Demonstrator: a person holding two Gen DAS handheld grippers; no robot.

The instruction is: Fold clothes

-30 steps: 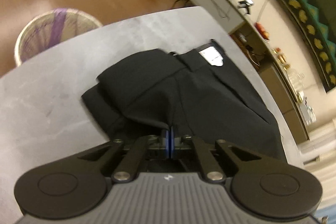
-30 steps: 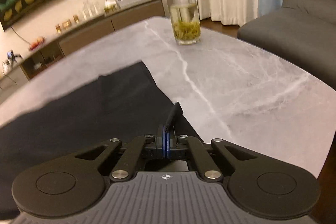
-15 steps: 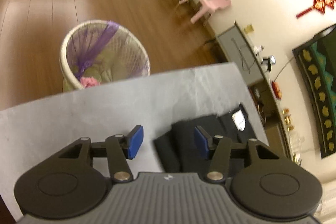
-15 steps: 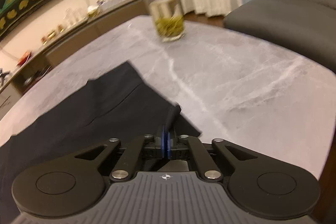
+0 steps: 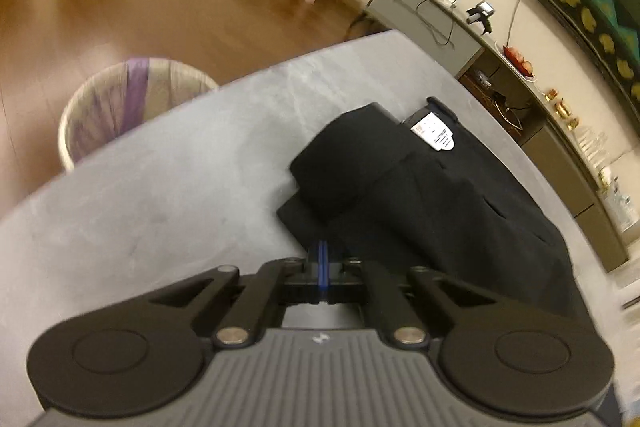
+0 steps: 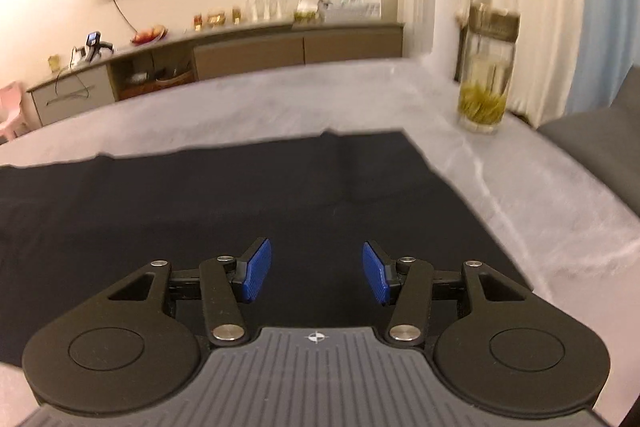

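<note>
Black trousers flat on grey desk, waist end partly folded. Left tool pressed together at cloth edge; whether it pinches fabric, cannot tell. Right tool opening, nothing between pads. Mid-fold; next needs a fresh grip on the leg end.

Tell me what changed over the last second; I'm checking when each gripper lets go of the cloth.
The right gripper released the black trousers' corner; its jaws are opening above flat cloth. The left gripper opened, then shut again at the folded edge. The tea jar stayed put.
</note>
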